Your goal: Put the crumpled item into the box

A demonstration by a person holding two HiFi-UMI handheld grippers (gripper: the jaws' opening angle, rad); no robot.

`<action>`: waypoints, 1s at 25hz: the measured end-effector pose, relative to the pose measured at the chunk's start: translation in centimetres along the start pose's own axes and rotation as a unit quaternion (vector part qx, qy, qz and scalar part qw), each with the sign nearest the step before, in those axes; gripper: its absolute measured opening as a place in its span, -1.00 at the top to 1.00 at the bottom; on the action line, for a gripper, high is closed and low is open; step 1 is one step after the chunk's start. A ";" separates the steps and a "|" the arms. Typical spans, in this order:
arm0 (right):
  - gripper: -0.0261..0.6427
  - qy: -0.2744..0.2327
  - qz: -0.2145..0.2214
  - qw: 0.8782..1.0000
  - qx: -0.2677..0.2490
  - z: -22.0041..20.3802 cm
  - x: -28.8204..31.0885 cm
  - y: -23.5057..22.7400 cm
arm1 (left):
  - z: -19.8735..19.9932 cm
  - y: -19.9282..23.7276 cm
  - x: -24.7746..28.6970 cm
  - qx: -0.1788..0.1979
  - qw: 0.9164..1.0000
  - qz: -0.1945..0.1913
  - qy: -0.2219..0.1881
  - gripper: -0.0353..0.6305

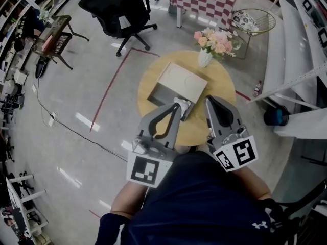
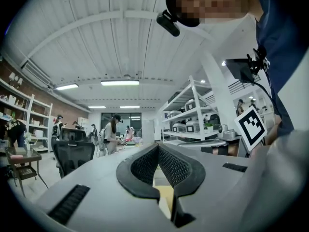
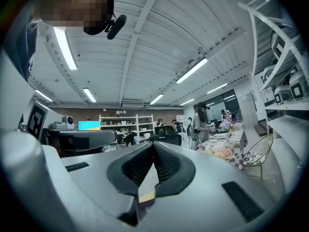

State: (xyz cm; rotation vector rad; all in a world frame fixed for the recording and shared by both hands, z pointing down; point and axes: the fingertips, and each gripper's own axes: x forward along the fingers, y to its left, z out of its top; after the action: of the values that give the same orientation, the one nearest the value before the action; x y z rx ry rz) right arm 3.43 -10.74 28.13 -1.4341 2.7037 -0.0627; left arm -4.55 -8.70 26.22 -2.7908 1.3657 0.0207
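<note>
Head view: a round, pale wooden table [image 1: 225, 80] carries a flat, open cardboard box [image 1: 179, 80] and a white vase [image 1: 204, 58] holding pink and cream flowers [image 1: 217, 41]. The white crumpled paper item [image 1: 184, 105] lies at the box's near right corner, but whether it is inside or on the rim cannot be told. The left gripper [image 1: 175, 107] is just beside it, and the right gripper [image 1: 209, 100] is over the table's near edge, apart from both. Only this view shows the box, its grey interior and the crumpled item.

Left gripper view: the left gripper [image 2: 158, 146] is clenched, with its ribbed black tips meeting and nothing pinched between them. Beyond it are a black office chair [image 2: 72, 151], white shelving [image 2: 193, 124] and the right gripper's marker cube [image 2: 251, 124].

Right gripper view: the right gripper [image 3: 153, 144] is likewise clenched and empty. This view alone shows at eye level the flowers [image 3: 222, 151] and, beside a red-and-white checked tablecloth [image 3: 237, 140], a wire chair [image 3: 256, 154].
</note>
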 end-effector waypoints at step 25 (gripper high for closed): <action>0.91 -0.006 0.009 1.000 0.026 -0.8 -0.4 -0.2 | -0.8 0.3 0.3 0.000 1.000 0.013 0.008 0.84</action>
State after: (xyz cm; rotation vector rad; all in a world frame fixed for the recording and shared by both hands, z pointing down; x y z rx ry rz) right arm 3.72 -10.46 28.98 -1.3895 2.6837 -0.1225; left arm -4.64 -9.13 27.05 -2.7792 1.4049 -0.0017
